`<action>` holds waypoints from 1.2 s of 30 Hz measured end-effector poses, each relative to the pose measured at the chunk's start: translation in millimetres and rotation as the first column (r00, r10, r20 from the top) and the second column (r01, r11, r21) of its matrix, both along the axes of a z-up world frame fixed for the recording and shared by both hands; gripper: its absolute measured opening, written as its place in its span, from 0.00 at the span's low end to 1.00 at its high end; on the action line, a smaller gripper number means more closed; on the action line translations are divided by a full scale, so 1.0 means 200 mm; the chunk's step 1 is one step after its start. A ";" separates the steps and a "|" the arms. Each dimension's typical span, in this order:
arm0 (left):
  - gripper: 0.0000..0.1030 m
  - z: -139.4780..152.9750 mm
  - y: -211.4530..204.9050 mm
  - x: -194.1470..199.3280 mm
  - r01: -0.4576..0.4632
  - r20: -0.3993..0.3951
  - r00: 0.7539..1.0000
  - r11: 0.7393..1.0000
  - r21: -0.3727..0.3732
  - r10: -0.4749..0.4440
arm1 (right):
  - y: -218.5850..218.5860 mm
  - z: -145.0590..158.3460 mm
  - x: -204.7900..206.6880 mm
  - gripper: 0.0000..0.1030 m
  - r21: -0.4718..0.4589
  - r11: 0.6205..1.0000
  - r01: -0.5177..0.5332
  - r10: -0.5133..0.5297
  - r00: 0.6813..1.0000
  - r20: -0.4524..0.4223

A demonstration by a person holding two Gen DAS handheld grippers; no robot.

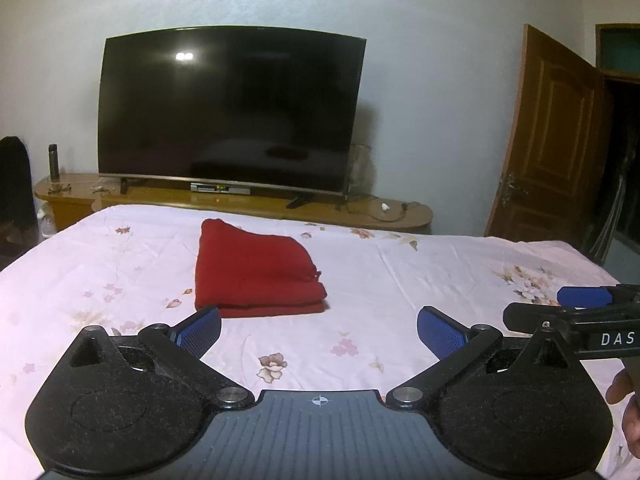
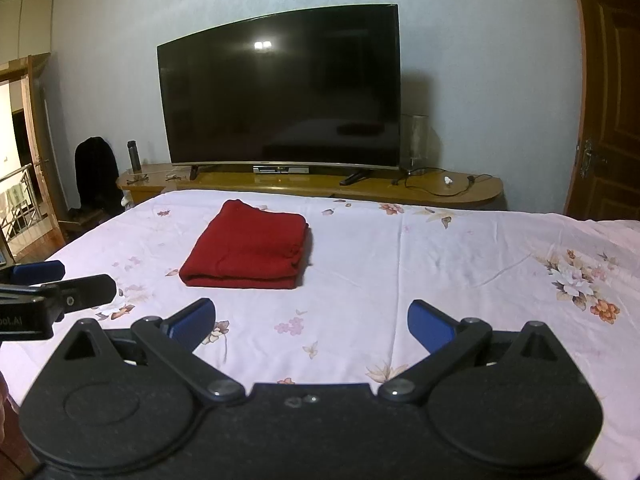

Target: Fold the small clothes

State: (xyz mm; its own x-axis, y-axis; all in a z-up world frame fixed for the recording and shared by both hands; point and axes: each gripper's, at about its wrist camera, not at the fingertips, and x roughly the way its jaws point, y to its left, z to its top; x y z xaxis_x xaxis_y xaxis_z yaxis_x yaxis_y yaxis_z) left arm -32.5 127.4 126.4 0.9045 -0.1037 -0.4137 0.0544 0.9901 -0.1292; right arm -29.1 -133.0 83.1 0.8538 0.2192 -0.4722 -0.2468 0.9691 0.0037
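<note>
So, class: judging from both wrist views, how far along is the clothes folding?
Done: the red garment lies folded in a neat stack on the floral bedsheet. In hand: nothing; the left gripper and right gripper are both open and empty, short of it. Left: no other unfolded clothing is in view.

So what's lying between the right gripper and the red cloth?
Only bare floral bedsheet separates the open right gripper from the folded red cloth, per the right wrist view.
</note>
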 end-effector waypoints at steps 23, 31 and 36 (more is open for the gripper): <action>1.00 0.00 -0.03 -0.02 0.012 0.004 1.000 1.000 0.003 -0.012 | 0.00 0.00 -0.02 0.99 -0.002 1.000 0.003 -0.003 1.000 0.006; 1.00 0.00 -0.03 -0.03 0.020 0.008 1.000 1.000 0.012 -0.020 | -0.01 0.00 -0.02 0.99 -0.001 1.000 0.007 -0.007 1.000 0.007; 1.00 0.00 -0.03 -0.02 0.022 0.007 1.000 1.000 0.010 -0.022 | -0.01 0.00 -0.03 0.99 -0.003 1.000 0.010 -0.010 1.000 0.006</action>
